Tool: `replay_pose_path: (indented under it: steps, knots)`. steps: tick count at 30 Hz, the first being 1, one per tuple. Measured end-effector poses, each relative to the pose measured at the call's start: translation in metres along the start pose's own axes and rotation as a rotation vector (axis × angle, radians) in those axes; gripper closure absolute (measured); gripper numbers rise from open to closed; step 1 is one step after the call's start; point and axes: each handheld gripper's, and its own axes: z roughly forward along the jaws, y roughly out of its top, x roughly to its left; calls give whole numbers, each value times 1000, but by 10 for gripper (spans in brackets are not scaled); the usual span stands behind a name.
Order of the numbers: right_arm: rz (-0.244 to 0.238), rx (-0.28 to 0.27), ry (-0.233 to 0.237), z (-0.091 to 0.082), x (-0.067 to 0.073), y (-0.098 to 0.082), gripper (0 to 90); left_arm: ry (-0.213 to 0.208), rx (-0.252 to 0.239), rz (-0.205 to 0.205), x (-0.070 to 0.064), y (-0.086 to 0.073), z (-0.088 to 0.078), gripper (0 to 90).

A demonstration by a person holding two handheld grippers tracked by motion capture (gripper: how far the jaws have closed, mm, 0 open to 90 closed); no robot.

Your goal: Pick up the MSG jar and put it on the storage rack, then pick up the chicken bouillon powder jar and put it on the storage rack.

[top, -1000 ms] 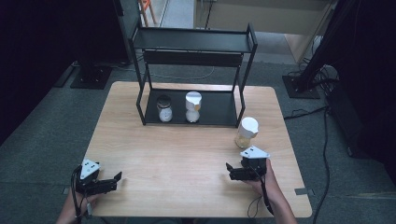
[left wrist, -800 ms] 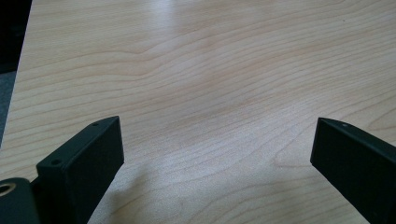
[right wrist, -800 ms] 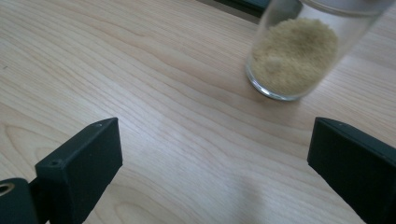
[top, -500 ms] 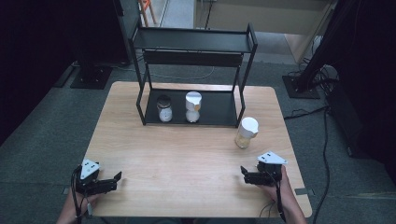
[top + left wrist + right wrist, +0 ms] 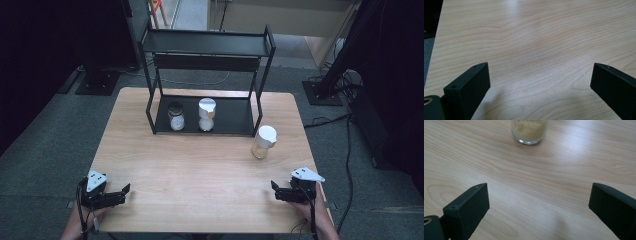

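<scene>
The work looks only partly done: 2 jars [image 5: 176, 116] stand inside the lower level of the black shelf [image 5: 207, 44], while 1 jar with a white lid [image 5: 263, 141] waits on the tabletop [image 5: 200, 170], just outside the right leg of the shelf. The right hand-held gripper [image 5: 274, 188] rests near the front edge with its jaws wide and empty, pointing toward this jar. The left hand-held gripper [image 5: 125, 191] is also wide and empty, far from all 3 jars.

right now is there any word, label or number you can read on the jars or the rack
None can be read.
Jar with the white lid on the table: no label visible, only tan powder through the glass.
Two jars on the rack's lower shelf: too small to tell.
Rack and both tongs: no markings visible.
</scene>
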Motion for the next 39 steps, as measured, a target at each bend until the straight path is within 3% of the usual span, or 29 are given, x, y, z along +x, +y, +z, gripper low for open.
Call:
replay_pose_path:
  steps: [6,14,27,39]
  knots:
    - [-12,12,-19,-8,-18,-16,26,1,1,-2,0,0,0,29]
    - [16,9,-27,-19,-39,-39,27,3,2,-2,0,0,0,29]
    - [46,21,-34,-24,-44,-44,27,5,3,-1,0,0,0,29]
    - [40,9,-29,-22,-33,-25,27,5,3,-1,0,0,0,29]
